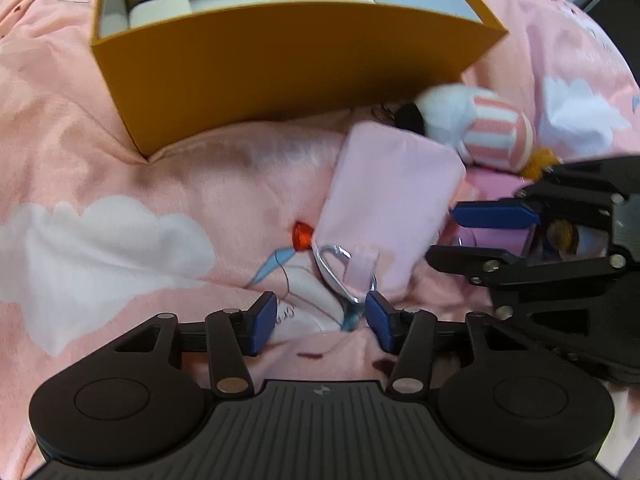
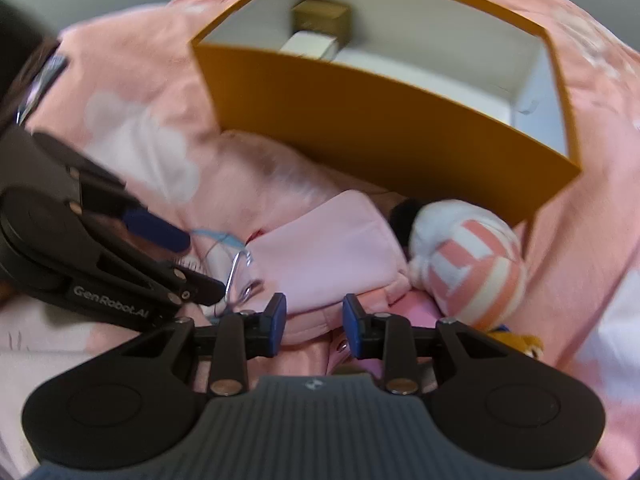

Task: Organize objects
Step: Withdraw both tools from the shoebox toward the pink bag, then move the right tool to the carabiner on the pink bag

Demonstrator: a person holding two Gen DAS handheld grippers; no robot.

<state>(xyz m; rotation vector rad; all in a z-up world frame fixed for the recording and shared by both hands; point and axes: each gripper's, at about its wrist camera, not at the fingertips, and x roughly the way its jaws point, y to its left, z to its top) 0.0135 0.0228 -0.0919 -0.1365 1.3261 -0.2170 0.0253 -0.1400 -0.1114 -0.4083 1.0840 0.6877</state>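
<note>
Pink pouch (image 1: pixel 384 196) is lying mid-frame; left gripper (image 1: pixel 320 316) is gaping beside its carabiner (image 1: pixel 340 272), right gripper (image 2: pixel 315 326) is straddling its edge, grip unclear.

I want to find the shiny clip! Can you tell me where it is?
Find the big orange box on the pink bedspread. In front of it lies a pale pink pouch; the silver clip hangs from its near end. It is the only shiny metal thing there.

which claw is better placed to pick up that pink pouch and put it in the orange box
Probably the right claw. Its open fingers straddle the near edge of the pink pouch, with fabric between them. The left claw sits at the silver clip on the pouch's end, a smaller target. The orange box lies just beyond.
</note>
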